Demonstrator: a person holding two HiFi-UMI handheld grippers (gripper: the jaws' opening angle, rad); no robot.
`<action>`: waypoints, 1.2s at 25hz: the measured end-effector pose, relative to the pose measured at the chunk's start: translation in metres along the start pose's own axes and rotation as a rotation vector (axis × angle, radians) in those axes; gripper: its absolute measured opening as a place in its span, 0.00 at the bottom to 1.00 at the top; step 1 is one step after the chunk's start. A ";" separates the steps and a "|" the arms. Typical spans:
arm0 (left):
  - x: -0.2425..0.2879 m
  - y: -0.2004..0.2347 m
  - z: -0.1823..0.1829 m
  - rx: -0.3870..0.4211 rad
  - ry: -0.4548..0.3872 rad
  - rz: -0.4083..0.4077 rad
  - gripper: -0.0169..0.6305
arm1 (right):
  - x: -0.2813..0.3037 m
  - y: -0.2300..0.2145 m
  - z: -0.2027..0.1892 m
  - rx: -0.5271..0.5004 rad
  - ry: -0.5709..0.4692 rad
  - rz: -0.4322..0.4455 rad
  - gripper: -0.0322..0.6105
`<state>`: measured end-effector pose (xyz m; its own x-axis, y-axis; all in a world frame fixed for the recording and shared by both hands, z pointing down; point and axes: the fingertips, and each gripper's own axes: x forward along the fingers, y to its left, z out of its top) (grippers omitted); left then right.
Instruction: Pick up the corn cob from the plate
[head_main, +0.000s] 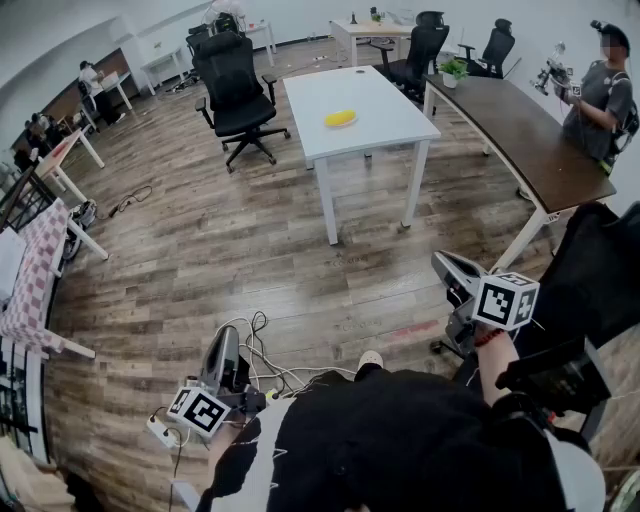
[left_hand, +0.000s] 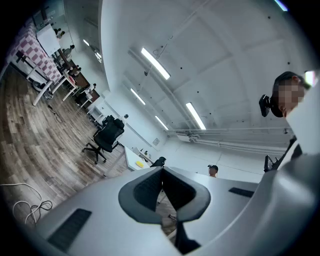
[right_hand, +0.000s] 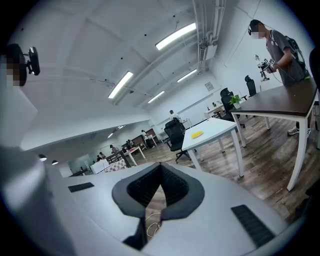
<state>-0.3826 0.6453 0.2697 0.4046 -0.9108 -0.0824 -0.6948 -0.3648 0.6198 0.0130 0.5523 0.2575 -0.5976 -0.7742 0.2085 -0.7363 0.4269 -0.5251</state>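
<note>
A small yellow thing, the corn cob (head_main: 340, 118) as far as I can tell, lies on the white table (head_main: 385, 115) far ahead across the floor; no plate can be made out under it. It also shows as a yellow speck, the cob (right_hand: 197, 134), in the right gripper view and faintly, the cob (left_hand: 141, 161), in the left gripper view. My left gripper (head_main: 225, 335) is low at the left, shut and empty, its pads meeting (left_hand: 162, 170). My right gripper (head_main: 442, 262) is held at the right, also shut on nothing (right_hand: 161, 167). Both are far from the table.
A black office chair (head_main: 235, 90) stands left of the white table. A long brown desk (head_main: 525, 140) runs along the right, with a person (head_main: 600, 95) beside it. Cables (head_main: 258, 350) and a power strip (head_main: 160, 432) lie on the wooden floor near my feet.
</note>
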 end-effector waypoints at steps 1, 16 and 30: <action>0.000 -0.001 0.001 -0.001 0.001 -0.002 0.05 | -0.001 0.002 0.001 0.001 0.004 -0.013 0.07; 0.055 0.008 -0.001 0.029 -0.011 -0.013 0.05 | 0.046 -0.039 0.017 0.025 0.045 0.013 0.07; 0.276 0.047 -0.030 -0.011 0.035 -0.041 0.05 | 0.160 -0.165 0.084 -0.157 0.181 -0.078 0.07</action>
<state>-0.2859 0.3828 0.2997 0.4535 -0.8876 -0.0803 -0.6706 -0.3992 0.6252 0.0658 0.3180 0.3081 -0.5736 -0.7175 0.3953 -0.8143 0.4473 -0.3698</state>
